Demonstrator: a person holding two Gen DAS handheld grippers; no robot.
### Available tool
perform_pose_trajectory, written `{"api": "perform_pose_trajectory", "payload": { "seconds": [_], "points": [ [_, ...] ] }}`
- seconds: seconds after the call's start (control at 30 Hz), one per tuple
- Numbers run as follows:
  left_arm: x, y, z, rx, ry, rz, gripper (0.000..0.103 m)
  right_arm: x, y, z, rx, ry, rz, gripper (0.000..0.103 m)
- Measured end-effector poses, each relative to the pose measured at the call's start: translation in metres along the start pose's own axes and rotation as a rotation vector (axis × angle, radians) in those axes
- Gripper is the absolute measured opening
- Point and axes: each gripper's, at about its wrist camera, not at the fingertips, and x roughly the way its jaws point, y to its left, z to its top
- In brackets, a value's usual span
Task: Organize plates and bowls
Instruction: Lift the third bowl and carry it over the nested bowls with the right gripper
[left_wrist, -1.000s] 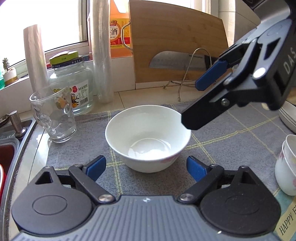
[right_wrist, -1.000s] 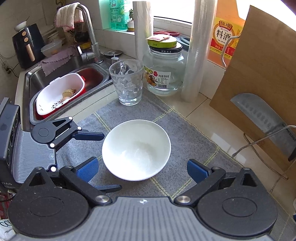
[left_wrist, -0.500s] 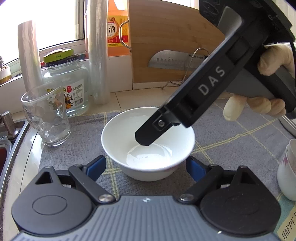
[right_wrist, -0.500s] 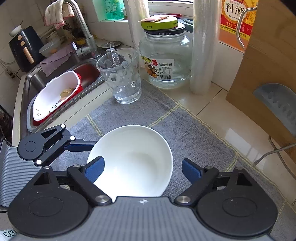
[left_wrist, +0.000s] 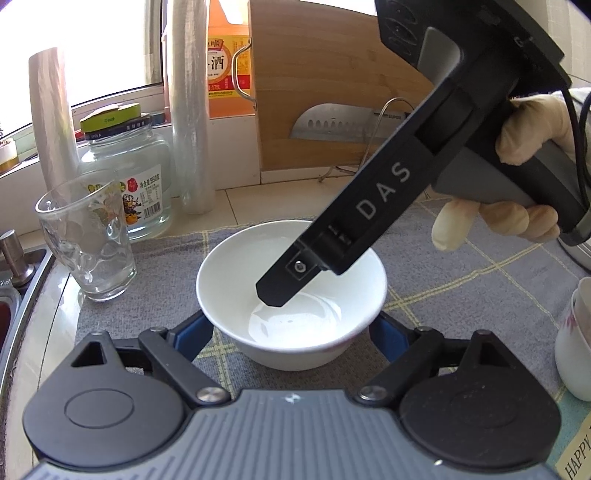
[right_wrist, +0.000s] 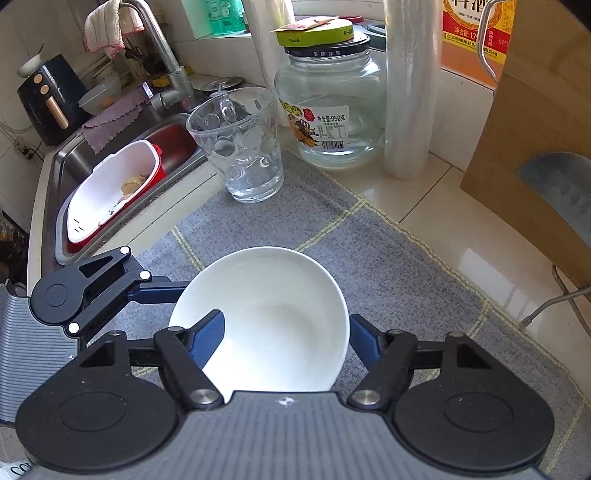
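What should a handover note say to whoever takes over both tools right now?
Right tool: open, one finger inside the round white ceramic bowl, the other outside its rim; not clamped yet.
Left tool: open, its fingers flanking the same bowl low at its sides, gripping nothing.
The bowl sits upright on the grey checked cloth mat, empty.
A stack of white cups stands at the mat's right edge in the left wrist view.
Done: approach to the bowl.
Left: probably close the right tool on the rim, lift, and put the bowl with the other dishes.
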Motion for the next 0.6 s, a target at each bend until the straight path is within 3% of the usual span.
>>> {"api": "perform_pose_trajectory", "payload": {
  "seconds": [0.6],
  "points": [
    [-0.009,-0.005,0.004,0.051,0.001,-0.008,0.091,-0.016,0.006,-0.007,0.018,-0.019,0.01,0.075]
  ]
}}
